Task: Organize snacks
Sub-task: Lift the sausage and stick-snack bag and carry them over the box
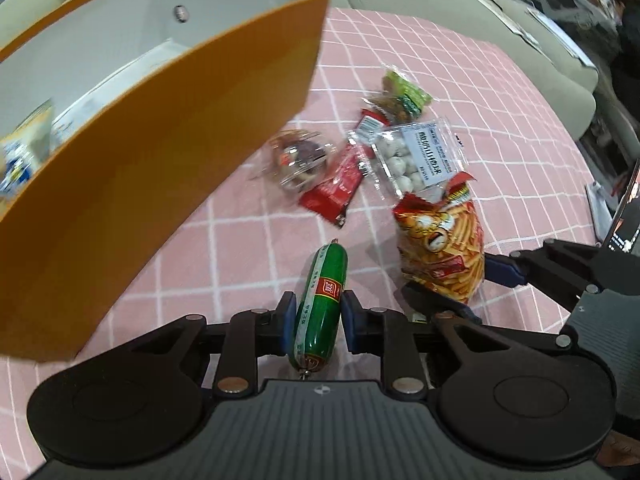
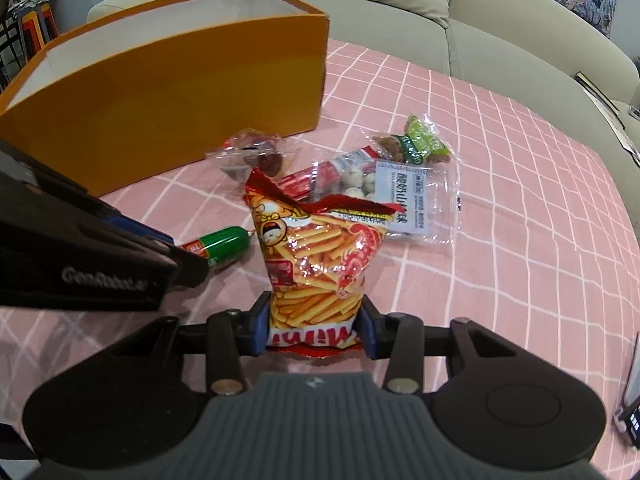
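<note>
Black left gripper (image 1: 314, 322) and right gripper (image 2: 312, 330); blue pads (image 1: 289, 320); silver rivets; ribbed grey housings.

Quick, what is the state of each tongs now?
Left tongs: shut on the green sausage.
Right tongs: shut on the chips bag.

We see a green sausage (image 1: 320, 304) in glossy plastic casing, a shiny crinkled foil-like chip bag (image 2: 316, 264), and clear, glossy plastic film on the white-ball packet (image 1: 412, 156). The orange box (image 2: 168, 92) looks like matt smooth cardboard, white inside. A pink checked cloth (image 2: 500, 208) looks soft and matt. Each claw has matt black plastic with blue pads (image 1: 288, 312).
</note>
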{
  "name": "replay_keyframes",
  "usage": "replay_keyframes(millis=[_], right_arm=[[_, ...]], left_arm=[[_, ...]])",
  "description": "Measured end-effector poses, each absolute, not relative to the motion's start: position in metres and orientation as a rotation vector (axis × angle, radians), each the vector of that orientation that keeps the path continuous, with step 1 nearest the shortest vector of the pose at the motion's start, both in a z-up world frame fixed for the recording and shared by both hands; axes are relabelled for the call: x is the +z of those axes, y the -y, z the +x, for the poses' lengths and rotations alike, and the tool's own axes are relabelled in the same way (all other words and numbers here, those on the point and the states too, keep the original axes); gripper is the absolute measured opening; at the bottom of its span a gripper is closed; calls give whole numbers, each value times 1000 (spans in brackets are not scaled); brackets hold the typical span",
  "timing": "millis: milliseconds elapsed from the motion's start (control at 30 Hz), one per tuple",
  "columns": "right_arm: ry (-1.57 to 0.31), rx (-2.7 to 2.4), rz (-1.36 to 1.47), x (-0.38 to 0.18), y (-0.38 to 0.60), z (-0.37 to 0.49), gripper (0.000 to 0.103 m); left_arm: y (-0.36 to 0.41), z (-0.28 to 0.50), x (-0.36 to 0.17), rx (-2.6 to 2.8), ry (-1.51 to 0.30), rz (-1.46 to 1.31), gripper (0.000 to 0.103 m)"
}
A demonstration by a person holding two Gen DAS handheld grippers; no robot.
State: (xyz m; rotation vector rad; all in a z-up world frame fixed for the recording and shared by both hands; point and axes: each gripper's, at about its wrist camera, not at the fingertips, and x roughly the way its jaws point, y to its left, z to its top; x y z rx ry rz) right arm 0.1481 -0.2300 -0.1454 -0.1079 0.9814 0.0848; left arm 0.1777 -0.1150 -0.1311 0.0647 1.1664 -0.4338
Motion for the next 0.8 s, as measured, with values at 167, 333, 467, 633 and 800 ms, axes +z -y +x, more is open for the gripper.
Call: replay_keyframes(millis=[167, 333, 467, 633, 800], right_arm=[[-966, 102, -93, -137, 218, 132, 41], [-951, 126, -95, -129, 204, 120, 41], [-937, 142, -102, -123, 196, 113, 41], [-907, 152, -104, -111, 190, 109, 40], [-859, 162, -112, -91, 186, 114, 40]], left_arm=[[95, 162, -119, -405, -1139, 27, 25], [82, 148, -103, -398, -1107, -15, 24], [75, 137, -91, -398, -1075, -36, 24], [65, 130, -73, -389, -1032, -59, 24], [57, 131, -47, -389, -962, -86, 24]])
